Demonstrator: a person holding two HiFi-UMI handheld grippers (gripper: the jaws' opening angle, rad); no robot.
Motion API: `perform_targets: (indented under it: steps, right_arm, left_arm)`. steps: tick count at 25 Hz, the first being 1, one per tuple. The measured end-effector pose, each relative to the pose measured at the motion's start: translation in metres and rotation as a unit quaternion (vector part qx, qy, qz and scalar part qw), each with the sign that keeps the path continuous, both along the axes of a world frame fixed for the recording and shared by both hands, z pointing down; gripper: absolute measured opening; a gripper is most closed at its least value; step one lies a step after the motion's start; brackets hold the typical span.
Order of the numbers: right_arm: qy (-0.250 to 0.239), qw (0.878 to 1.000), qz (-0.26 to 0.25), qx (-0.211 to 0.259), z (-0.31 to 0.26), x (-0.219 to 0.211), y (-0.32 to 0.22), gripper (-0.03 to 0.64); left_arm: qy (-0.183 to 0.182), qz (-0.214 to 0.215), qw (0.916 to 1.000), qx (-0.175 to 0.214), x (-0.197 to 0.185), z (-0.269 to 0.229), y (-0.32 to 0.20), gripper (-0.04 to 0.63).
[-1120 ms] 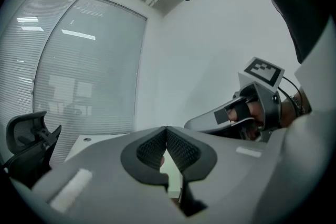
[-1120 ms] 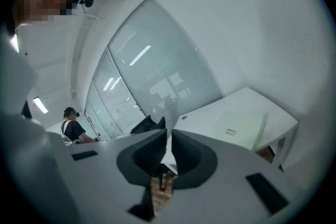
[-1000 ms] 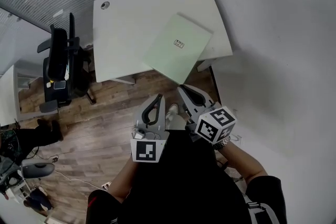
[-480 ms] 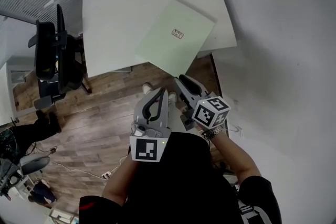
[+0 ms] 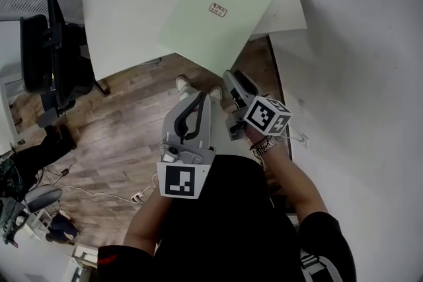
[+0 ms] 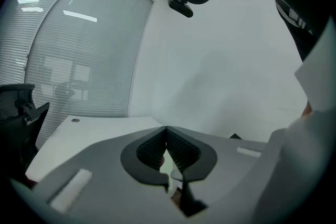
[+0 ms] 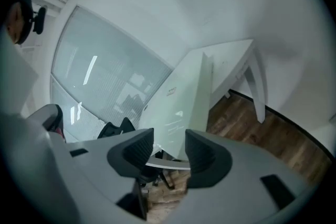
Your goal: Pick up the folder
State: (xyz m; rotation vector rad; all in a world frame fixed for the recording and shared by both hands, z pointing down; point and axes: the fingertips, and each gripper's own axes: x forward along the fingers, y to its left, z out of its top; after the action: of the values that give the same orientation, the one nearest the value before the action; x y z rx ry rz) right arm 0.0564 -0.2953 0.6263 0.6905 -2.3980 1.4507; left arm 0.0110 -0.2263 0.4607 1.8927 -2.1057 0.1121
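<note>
1. An office chair (image 5: 46,43) stands off the table's (image 5: 125,3) left end, clear of the work.
2. The left gripper (image 5: 200,97) hangs in front of the table's near edge. Its jaws are clenched together on nothing, so it is probably held back in reserve.
3. The pale green folder (image 5: 218,13) lies flat on the table's right part, label up. Its near short edge juts past the table's front edge over the wooden floor (image 5: 125,115), likely so a jaw can slip under it. Its long axis runs diagonally, from that overhang towards the table's far right corner.
4. The right gripper (image 5: 231,76) is just short of the overhanging corner. Its jaws are opening with nothing between them, seemingly readying to take that edge.
</note>
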Motion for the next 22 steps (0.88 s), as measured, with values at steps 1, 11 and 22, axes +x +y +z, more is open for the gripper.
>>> perform_targets:
  steps: [1, 11, 22]
  right_arm:
    - [0.004, 1.0, 0.007, -0.005, 0.007, 0.003, -0.002, 0.164]
    - [-0.074, 0.989, 0.041, -0.124, 0.065, 0.003, -0.016, 0.254]
    - [-0.19, 0.968, -0.026, -0.162, 0.064, -0.024, -0.008, 0.276]
  left_arm:
    - [0.001, 0.0, 1.0, -0.001, 0.001, 0.003, -0.001, 0.006]
    - [0.002, 0.001, 0.9999, -0.017, 0.001, 0.026, -0.012, 0.006]
    - [0.007, 0.001, 0.9997, -0.022, 0.001, 0.04, -0.021, 0.006]
